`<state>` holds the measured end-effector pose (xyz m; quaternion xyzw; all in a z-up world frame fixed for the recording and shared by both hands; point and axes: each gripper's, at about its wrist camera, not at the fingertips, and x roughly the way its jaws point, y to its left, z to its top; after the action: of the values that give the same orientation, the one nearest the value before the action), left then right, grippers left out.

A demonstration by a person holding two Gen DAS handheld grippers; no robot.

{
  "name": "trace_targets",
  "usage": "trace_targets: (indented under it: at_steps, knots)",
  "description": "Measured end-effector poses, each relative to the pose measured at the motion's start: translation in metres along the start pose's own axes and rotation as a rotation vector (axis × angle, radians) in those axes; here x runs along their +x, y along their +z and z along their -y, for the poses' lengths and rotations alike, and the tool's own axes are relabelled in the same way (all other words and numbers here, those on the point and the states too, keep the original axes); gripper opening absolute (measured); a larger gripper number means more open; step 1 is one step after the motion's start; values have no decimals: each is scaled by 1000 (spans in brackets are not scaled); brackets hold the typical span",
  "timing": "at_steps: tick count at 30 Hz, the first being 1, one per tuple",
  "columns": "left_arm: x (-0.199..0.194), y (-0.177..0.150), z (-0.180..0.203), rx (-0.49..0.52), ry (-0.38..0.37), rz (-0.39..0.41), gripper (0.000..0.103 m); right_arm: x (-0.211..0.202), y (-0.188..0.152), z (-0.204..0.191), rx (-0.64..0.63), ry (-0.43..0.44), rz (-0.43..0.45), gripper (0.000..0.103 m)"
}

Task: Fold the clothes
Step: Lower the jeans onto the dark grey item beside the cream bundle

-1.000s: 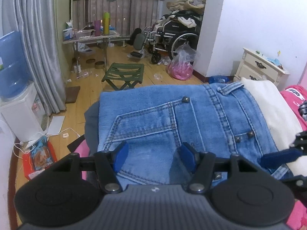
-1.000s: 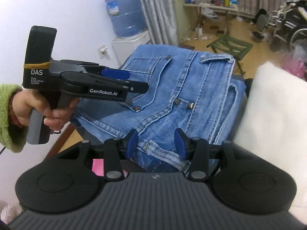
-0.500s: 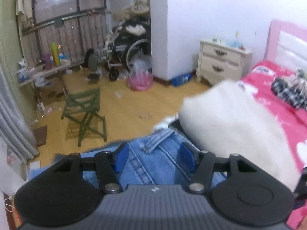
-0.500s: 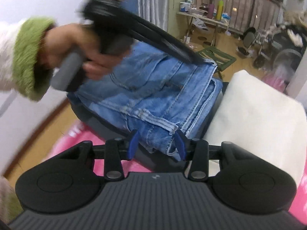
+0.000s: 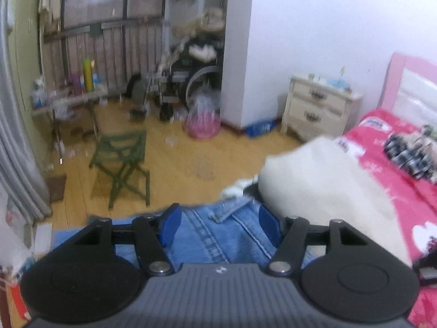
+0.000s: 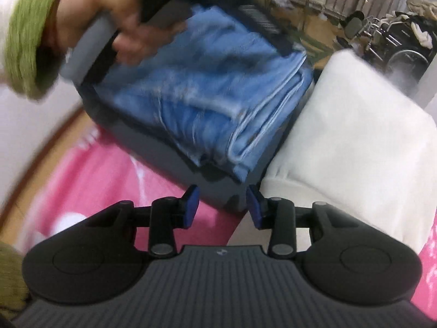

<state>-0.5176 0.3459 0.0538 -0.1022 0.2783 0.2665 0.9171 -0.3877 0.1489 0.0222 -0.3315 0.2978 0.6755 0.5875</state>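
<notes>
Right wrist view showed the folded blue jeans (image 6: 218, 95) lying on a dark garment (image 6: 164, 147) on the pink bed (image 6: 103, 169), beside a white cloth (image 6: 341, 125). Denim looked thick, heavy and floppy, so its stacked edge seemed best to grab. Right gripper (image 6: 222, 205) was closing, empty. Left gripper (image 5: 220, 225) was opening over the jeans, pinching nothing.

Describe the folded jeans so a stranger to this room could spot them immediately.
Find the pink bed. Near its edge two folded piles sit side by side, and the jeans top the darker one. They are blue denim with pale stitched seams, unlike the plain cream white garment beside them.
</notes>
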Motion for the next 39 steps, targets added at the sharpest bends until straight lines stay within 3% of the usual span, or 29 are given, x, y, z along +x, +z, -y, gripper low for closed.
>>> trace_targets:
  at_steps: [4,8,11,17,19,22,23,26,28,31,33,35,36,39]
  knots:
    - [-50,-22,-5,69,-21,7,64,-46,10,38,187,7,175,38]
    - [-41,-64,9,136,-35,-118,65,-68,14,69,415,12,304,40]
    - [-31,-89,8,58,-41,-94,68,-64,22,67,486,9,341,40]
    - [-60,-78,-5,-6,-44,-65,67,-34,49,34,421,1,330,39]
    - [-63,-88,-15,-7,-40,-101,67,-22,56,23,359,-4,294,39]
    - [-64,-106,-30,-21,-52,-137,66,18,52,6,202,-113,87,38]
    - [-66,-109,-31,-23,-59,-142,64,26,47,2,170,-141,54,39]
    - [-78,-96,-30,15,-63,-127,63,31,38,-5,131,-175,50,40]
    - [-86,-84,-37,17,-58,-80,63,13,43,2,163,-148,109,39]
    - [-81,-71,-60,-85,-9,-43,63,-1,46,5,162,-127,181,39]
    - [-66,-71,-79,-192,29,-66,64,13,41,2,149,-130,133,39]
    - [-47,-80,-90,-229,43,-148,54,26,37,-1,141,-135,91,40]
    - [-45,-80,-92,-236,47,-160,54,28,36,-2,141,-137,88,40]
    - [-55,-60,-91,-208,38,-92,60,22,40,0,171,-125,96,40]
